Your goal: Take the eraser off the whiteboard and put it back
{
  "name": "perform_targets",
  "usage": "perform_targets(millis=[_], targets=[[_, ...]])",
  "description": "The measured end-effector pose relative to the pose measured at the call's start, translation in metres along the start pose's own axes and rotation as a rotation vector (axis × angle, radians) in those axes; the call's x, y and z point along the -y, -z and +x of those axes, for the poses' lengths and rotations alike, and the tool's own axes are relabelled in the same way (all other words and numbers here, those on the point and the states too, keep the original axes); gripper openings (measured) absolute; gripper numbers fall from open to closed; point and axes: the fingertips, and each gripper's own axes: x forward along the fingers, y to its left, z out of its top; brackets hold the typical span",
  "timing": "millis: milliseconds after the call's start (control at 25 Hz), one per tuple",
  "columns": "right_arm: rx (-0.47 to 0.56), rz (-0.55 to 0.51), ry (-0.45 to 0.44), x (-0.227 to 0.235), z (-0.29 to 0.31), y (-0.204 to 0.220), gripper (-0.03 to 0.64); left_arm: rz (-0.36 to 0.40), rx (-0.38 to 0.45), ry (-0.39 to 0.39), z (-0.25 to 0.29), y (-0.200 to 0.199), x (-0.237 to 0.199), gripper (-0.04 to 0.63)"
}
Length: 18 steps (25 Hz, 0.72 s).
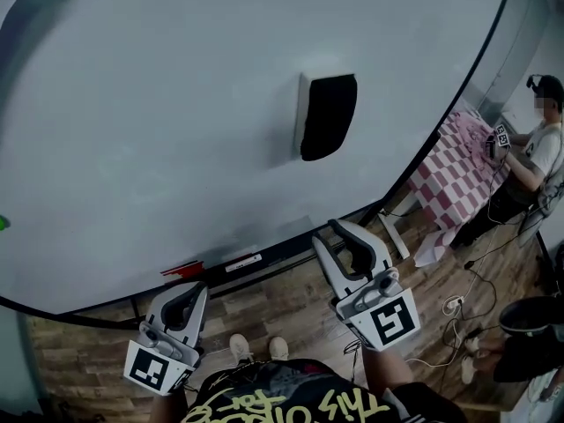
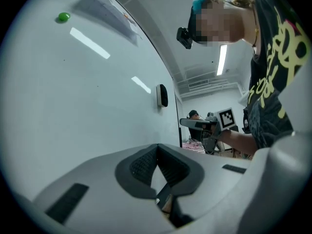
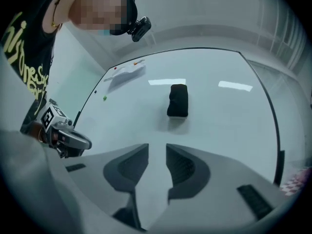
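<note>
The eraser [image 1: 326,117] clings to the upright face of the whiteboard [image 1: 176,104]. It sits in the board's right-hand half, well above the lower edge and clear of the right edge, with bare board all round it. It is a dark oblong block standing on its short end, with a pale strip along one long side in the head view.

It looks light and easy to lift. It hangs on a vertical surface with nothing under it, so it is probably held by a magnet. Expect a small tug before it lets go, and a snap back onto the board when it is returned. One layer is likely soft felt and the other a stiffer body, though which one faces out cannot be told from here. The soft part would squash and slip under pressure, so the better hold is across the two long sides, at mid-height and on the firmer layer. The pull should come straight off the board without twisting.

The right tongs [image 3: 157,152] point at the eraser from well short of it. Their pads stand a narrow gap apart with nothing between them, which looks too narrow to span the block. The left tongs [image 2: 157,147] are closed on nothing, held low near the board's lower edge.
</note>
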Motion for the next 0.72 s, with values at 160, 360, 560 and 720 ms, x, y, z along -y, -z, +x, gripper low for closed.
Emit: perform_targets(millis=[160,360,560,720], targets=[[-0.018,-0.057,0.003,0.013,0.016,-0.02,0.201,0.006,0.001,0.001,-0.003,-0.001,0.003,0.006],[-0.042,-0.107,0.064,0.037,0.031,-0.027,0.25,0.001,-0.012,-0.002,-0.005,0.004,0.002,0.006],[0.023,-0.092,0.097,0.048,0.051,-0.048,0.261,-0.004,-0.013,0.002,-0.004,0.006,0.002,0.006],[0.072,-0.102,0.11,0.052,0.061,-0.068,0.265,-0.008,-0.014,0.001,-0.003,0.006,0.002,0.006]])
